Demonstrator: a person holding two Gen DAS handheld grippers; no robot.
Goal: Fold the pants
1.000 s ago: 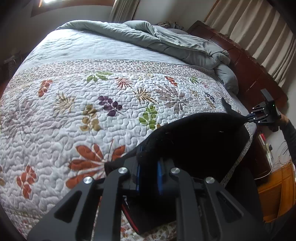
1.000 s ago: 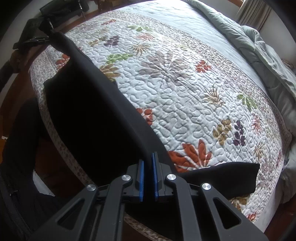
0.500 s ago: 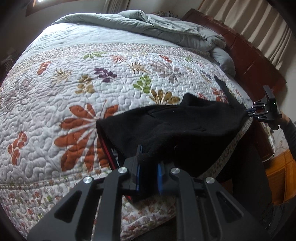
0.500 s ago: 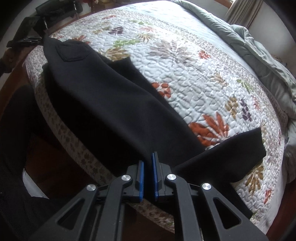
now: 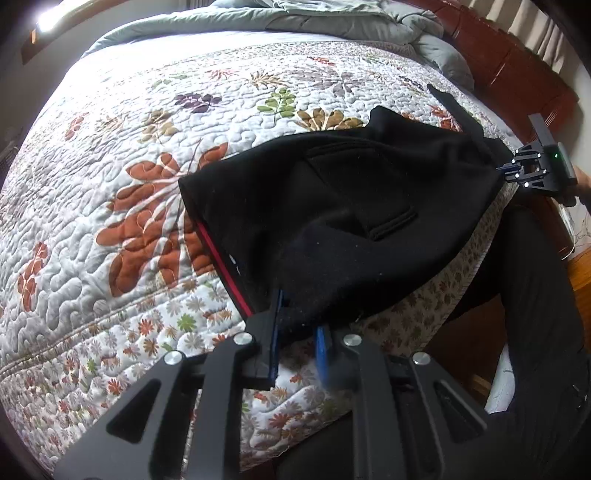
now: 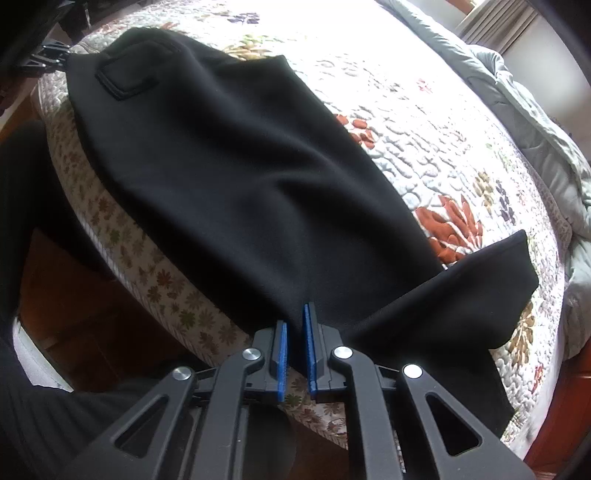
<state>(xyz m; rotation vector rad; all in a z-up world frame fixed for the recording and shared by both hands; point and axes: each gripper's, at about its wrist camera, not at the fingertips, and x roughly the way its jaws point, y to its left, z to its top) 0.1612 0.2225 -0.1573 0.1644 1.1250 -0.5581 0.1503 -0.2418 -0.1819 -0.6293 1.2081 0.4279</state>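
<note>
Black pants lie spread along the near edge of the quilted bed, a back pocket facing up and a red-striped waistband showing at the left. My left gripper is shut on the pants at the waist end, low over the bed's edge. My right gripper is shut on the pants at the other end, where one leg trails off to the right. Each gripper also shows small in the other's view: the right gripper and the left gripper.
A grey duvet is bunched at the head of the bed, by a wooden headboard and curtains. A person's dark-clothed legs stand against the bed's side over a wooden floor.
Both grippers came down toward the bed's edge. The pants, held stretched above the quilt before, have sunk and now lie flat on it with the pocket in sight.
</note>
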